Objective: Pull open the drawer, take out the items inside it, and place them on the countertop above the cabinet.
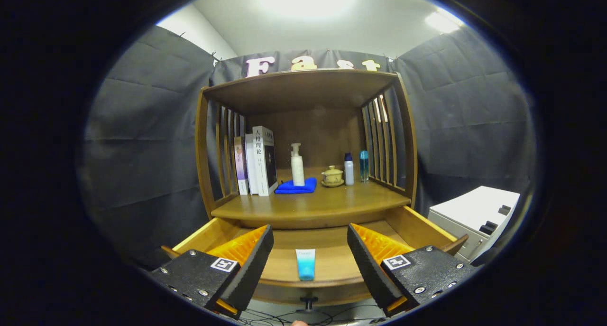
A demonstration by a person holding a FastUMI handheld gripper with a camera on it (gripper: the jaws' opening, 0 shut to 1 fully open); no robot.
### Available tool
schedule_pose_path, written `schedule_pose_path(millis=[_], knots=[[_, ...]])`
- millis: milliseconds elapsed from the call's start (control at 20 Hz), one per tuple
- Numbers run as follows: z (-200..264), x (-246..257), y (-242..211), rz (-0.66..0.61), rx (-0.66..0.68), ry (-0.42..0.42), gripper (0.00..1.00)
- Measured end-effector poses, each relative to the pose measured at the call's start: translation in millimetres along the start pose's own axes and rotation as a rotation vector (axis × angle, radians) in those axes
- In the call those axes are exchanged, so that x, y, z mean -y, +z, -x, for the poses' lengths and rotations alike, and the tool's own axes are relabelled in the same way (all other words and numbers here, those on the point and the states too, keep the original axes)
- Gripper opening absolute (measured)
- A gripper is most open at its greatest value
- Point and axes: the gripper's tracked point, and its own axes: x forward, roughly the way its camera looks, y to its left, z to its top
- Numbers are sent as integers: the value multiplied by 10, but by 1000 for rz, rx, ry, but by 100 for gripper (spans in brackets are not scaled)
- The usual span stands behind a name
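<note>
So the drawer (303,250) was already pulled out toward the camera, and everything else is easiest to place off that. Lying flat on the drawer's floor, close to its front wall and roughly centred, was a small blue tube (305,264) with a white cap end pointing back. The claw (310,259) hung over the front of the drawer with its fingers (249,264) spread wide, one on each side of the tube, not touching it and holding nothing. A dark knob (308,300) stuck out from the drawer front, just below the tube.

Right above the drawer was the cabinet's desk (322,205). On it, toward the back: a few books (258,162) standing upright at one end, a white pump bottle (297,165) sitting on a folded blue cloth (296,187), then a small lidded cup on a saucer (332,176), then two slim bottles (355,168) close together. A white unit (474,217) stood beside the drawer, well apart.
</note>
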Motion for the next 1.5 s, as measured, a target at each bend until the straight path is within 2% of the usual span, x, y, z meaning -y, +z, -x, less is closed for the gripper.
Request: schedule_pose_path(millis=[200, 400, 600, 850, 950, 1250, 1500], knots=[[-416, 2, -10, 40, -113, -28, 96], [-708, 24, -390, 67, -329, -91, 96], [-935, 11, -710, 144, -486, -129, 96], [-939, -11, -1222, 128, -690, -158, 97], [-924, 77, -1297, 177, -737, -197, 96], [-980, 91, -1587, 179, -910, -218, 95], [-964, 16, -1871, 114, -1047, -217, 95]])
